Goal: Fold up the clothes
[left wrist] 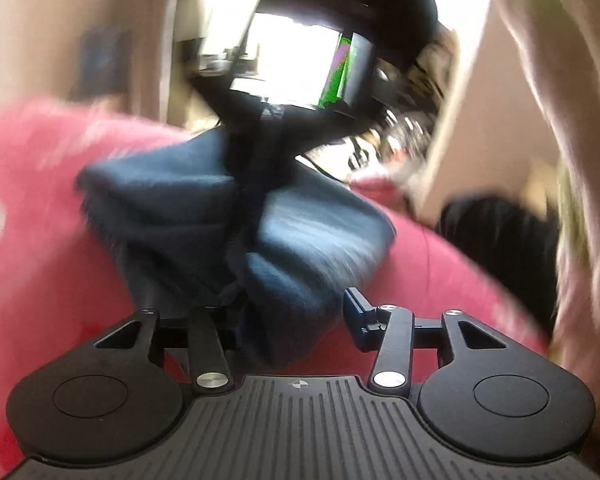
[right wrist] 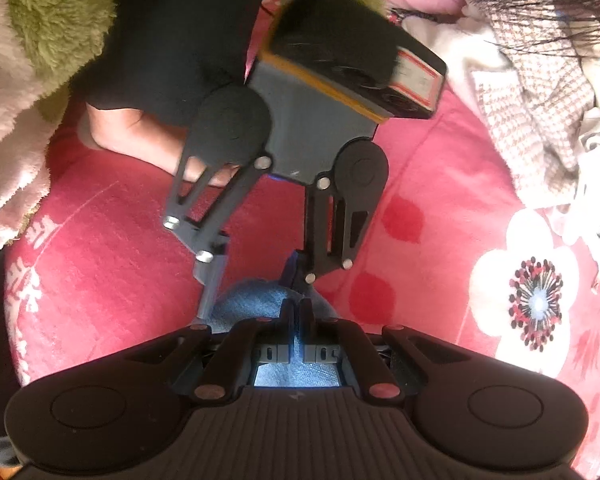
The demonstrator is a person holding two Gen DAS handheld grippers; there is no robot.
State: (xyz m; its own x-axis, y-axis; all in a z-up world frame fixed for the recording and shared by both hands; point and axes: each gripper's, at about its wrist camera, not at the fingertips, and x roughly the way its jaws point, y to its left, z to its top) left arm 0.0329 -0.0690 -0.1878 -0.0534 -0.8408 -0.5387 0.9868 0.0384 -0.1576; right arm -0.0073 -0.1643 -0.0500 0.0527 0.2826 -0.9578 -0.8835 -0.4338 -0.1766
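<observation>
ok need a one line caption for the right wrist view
Right tool shut on blue cloth over a pink flowered blanket, left tool open around the same cloth.

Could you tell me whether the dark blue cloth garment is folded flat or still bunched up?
Bunched up: the dark blue cloth garment hangs in crumpled folds above the pink floral blanket, pinched by the shut right gripper.

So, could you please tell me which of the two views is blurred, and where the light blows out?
Left wrist view: motion-smeared throughout, the blue garment streaked, the bright window blown out. Right wrist view: sharp, the red floral blanket evenly lit, with fisheye bending at the edges.
</observation>
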